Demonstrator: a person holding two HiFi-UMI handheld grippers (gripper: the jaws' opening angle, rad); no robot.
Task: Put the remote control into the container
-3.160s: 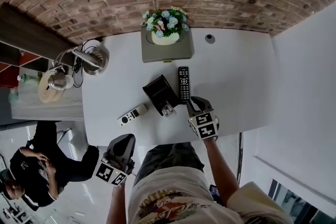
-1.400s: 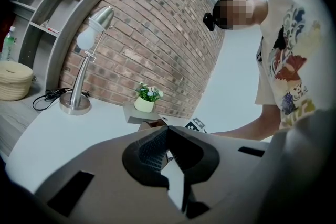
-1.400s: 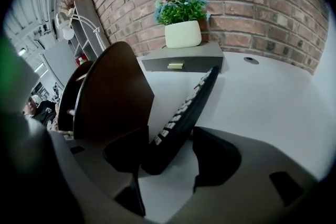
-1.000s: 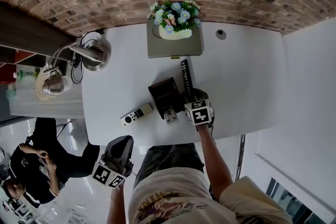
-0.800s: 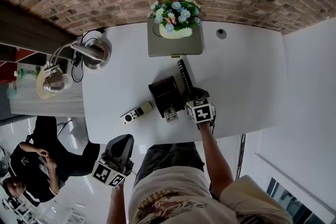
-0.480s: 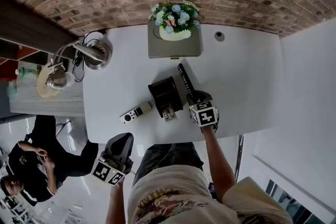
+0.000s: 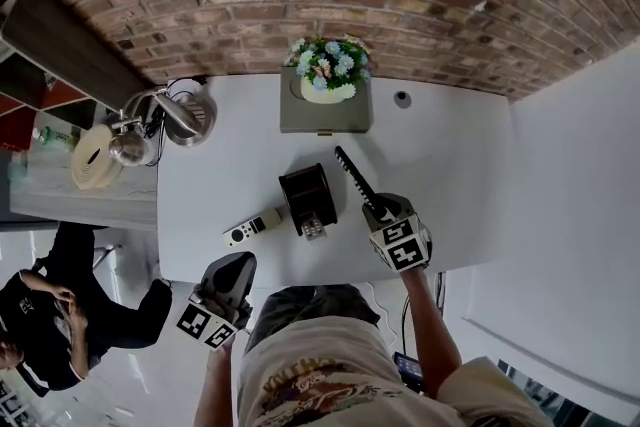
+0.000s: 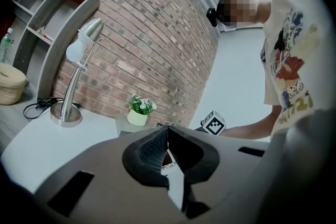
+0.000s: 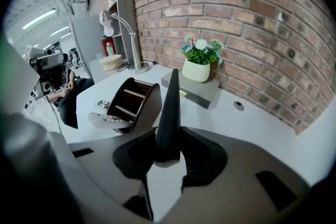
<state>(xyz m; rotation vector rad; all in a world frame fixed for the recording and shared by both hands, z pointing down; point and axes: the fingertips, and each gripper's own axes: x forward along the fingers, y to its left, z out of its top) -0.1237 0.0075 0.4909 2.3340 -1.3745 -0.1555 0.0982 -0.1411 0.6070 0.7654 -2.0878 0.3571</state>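
The right gripper point(image 9: 168, 150) is clamping one black remote control point(image 9: 170, 107), holding it tilted up just beside the single dark container point(image 9: 137, 105). Two light remotes are lying on the table point(image 7: 460, 175): one point(image 7: 313, 230) at the container's front, the other point(image 7: 252, 227) farther left. The left gripper point(image 8: 168, 157) is hanging closed and empty.

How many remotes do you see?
3. A black remote in the right hand-held gripper, a white remote on the table, a grey remote poking from the container. More could hide inside.

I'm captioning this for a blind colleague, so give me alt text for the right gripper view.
The right tool grips a black remote control edge-on, raised above a white table. A brown divided container sits to its left; potted flowers stand before a brick wall.
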